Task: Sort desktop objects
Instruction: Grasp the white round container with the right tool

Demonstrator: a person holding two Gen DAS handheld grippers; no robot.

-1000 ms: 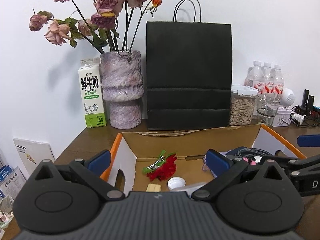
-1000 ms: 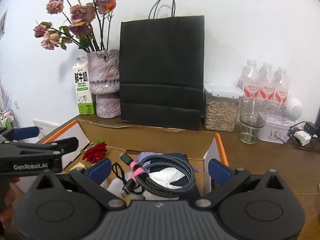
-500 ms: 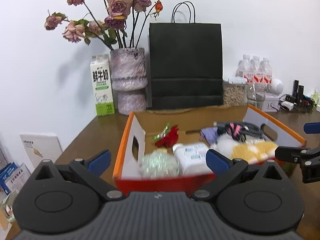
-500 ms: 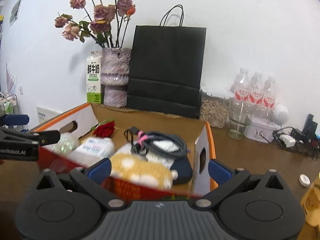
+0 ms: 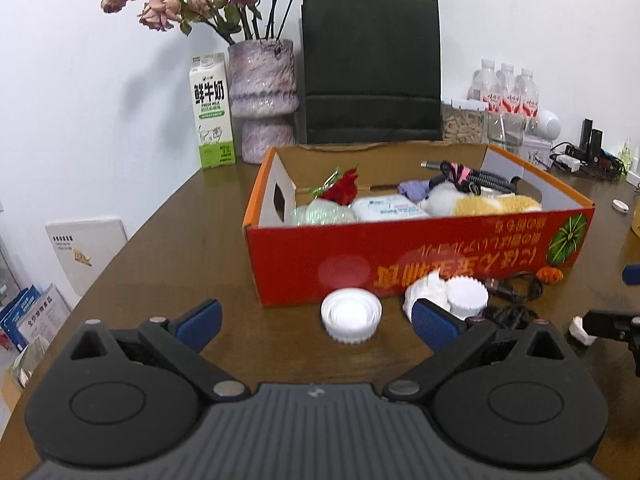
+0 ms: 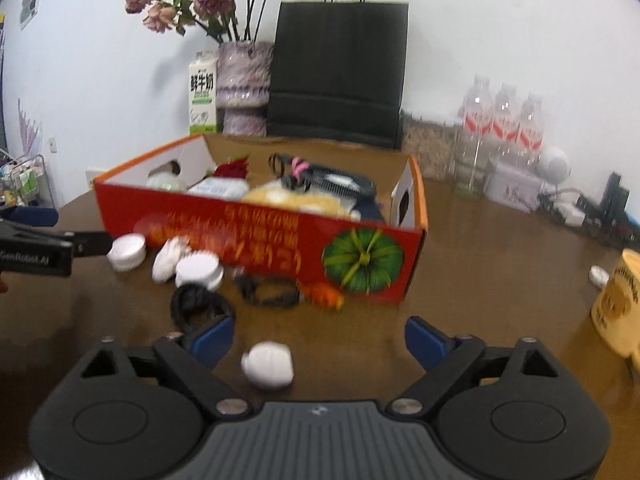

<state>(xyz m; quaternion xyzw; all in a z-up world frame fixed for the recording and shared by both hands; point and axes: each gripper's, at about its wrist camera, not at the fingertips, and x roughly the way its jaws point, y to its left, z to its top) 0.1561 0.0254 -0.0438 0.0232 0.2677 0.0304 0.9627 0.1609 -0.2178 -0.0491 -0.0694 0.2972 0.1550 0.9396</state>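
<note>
A red and orange cardboard box stands on the brown table, holding a red flower, a wipes pack, a plush toy and a braided cable. In front of it lie white caps, black loops and a small orange piece. My left gripper is open, and a white cap sits untouched between its fingertips. My right gripper is open with its jaws closing. A small white object lies loose between them.
Behind the box stand a black paper bag, a vase of dried roses and a milk carton. Water bottles, a jar and chargers fill the back right. A yellow mug sits at the right edge.
Both grippers have drawn back from over the box and sunk toward the table in front of it. The loose caps and loops have come into view. The right jaws have narrowed a little.
</note>
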